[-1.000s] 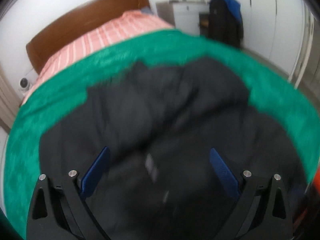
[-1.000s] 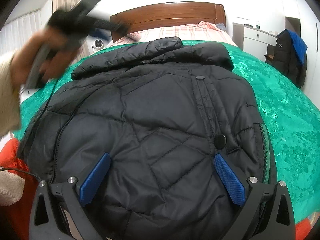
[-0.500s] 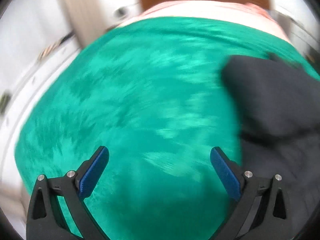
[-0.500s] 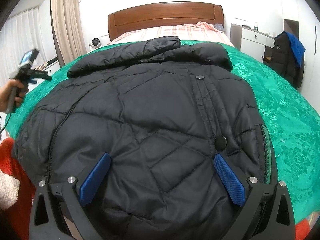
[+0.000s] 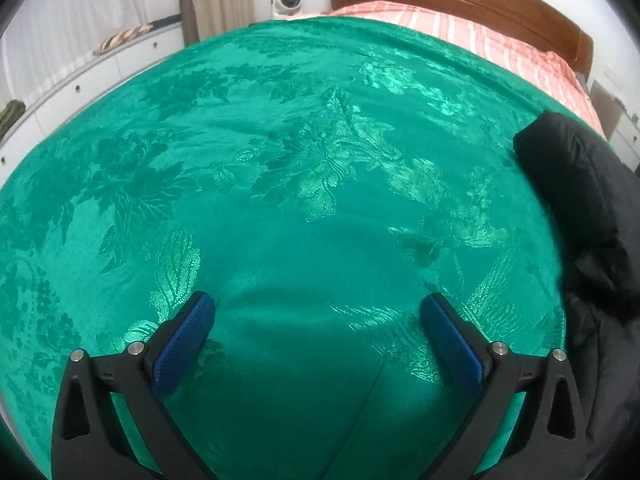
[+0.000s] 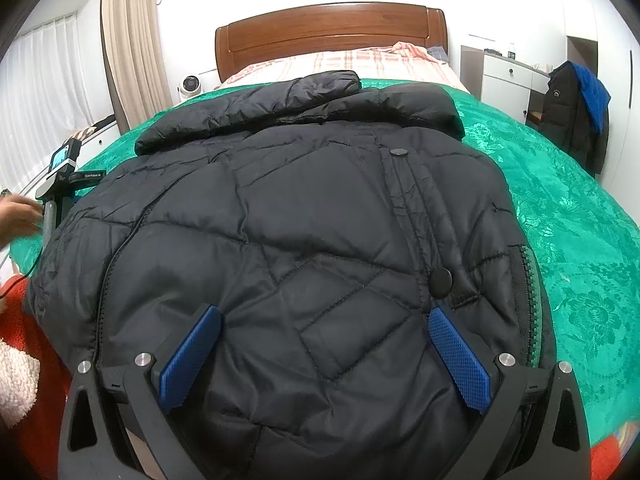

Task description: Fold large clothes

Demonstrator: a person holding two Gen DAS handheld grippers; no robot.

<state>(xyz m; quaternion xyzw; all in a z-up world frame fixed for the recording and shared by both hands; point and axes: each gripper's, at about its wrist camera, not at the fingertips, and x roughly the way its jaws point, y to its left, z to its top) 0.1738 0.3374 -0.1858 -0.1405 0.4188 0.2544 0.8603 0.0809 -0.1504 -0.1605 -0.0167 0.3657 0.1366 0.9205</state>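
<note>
- Right gripper [image 6: 325,350]: black frame, blue textured pads [image 6: 460,364], jaws spread wide, nothing between them; it hangs over the near hem of the jacket.
- Left gripper [image 5: 318,340]: same build, jaws likewise wide apart and empty, poised above bare bedspread off the jacket's left side. In the right wrist view its handle stands at the bed's left edge, with a person's hand [image 6: 18,216] next to it; blur hides whether the two touch.
- Black quilted puffer jacket [image 6: 304,232]: lies flat along the middle of the bed, front up, hem at the foot end. Two round black snaps sit on the placket, and a zipper with green tape runs down its right edge. One puffy sleeve is laid across the top, just below the collar.
- Green floral brocade bedspread [image 5: 280,160]: covers the bed under the jacket, open on both sides of it.
- Red fleecy fabric [image 6: 28,344]: at the near left corner, beside the jacket hem.
- Pink-and-white striped bedding [image 6: 344,62]: at the head end, beyond the bedspread.
- Brown wooden headboard [image 6: 332,32]: against the white wall.
- Small white round device [image 6: 190,84]: left of the headboard, by beige curtains.
- Dark coat with blue lining [image 6: 576,108]: hung at far right, near a white cabinet.
</note>
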